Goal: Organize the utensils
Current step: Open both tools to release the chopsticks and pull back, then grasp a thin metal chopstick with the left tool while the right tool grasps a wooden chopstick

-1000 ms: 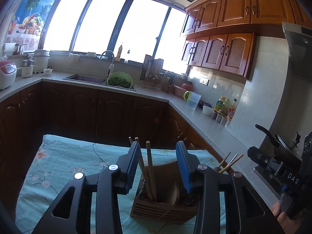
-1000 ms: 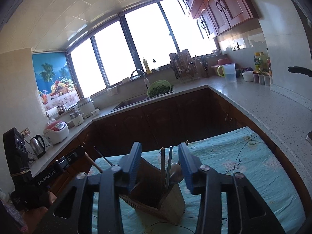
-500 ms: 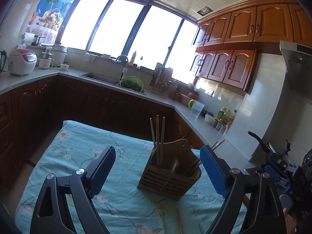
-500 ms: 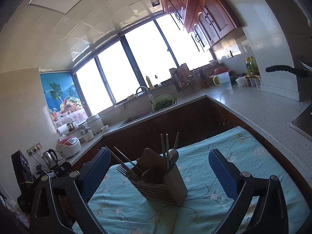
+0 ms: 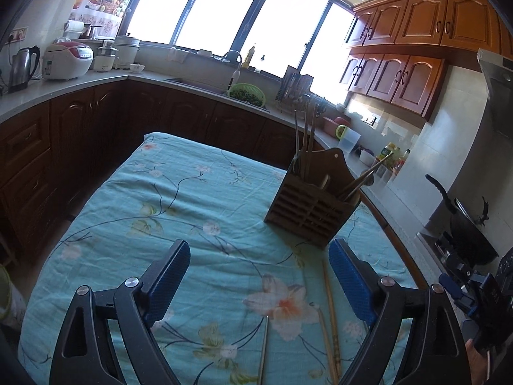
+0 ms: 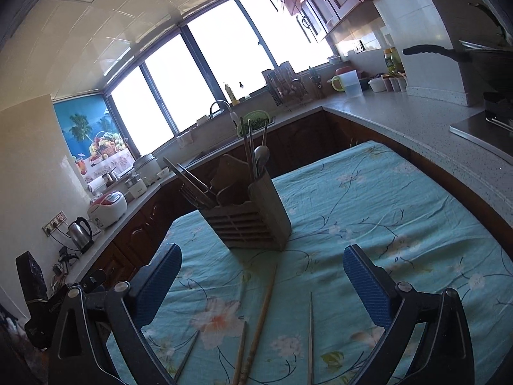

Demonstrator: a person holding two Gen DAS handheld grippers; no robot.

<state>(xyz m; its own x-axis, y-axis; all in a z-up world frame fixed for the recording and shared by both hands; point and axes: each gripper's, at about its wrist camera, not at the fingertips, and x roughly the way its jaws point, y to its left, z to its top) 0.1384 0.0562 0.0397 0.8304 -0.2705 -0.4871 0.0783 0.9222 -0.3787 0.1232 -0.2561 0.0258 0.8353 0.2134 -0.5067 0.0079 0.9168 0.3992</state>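
A wooden utensil holder (image 5: 312,207) stands on the teal flowered tablecloth (image 5: 179,211); chopsticks and spoons stick up out of it. It also shows in the right wrist view (image 6: 253,216). Two wooden chopsticks (image 5: 330,317) and a metal chopstick (image 5: 263,346) lie loose on the cloth near me. In the right wrist view, wooden chopsticks (image 6: 259,317) and metal ones (image 6: 310,337) lie between the fingers. My left gripper (image 5: 259,276) is open and empty above the cloth. My right gripper (image 6: 261,276) is open and empty, short of the holder.
Dark cabinets and a counter (image 5: 198,86) wrap around the table. A rice cooker (image 5: 67,61) and kettle (image 5: 21,67) stand at left, a sink with a green colander (image 5: 247,94) at the back, and a stove with a pan (image 5: 465,224) at right.
Both grippers have opened wide and pulled back and up from the holder. Loose chopsticks on the cloth have come into view.
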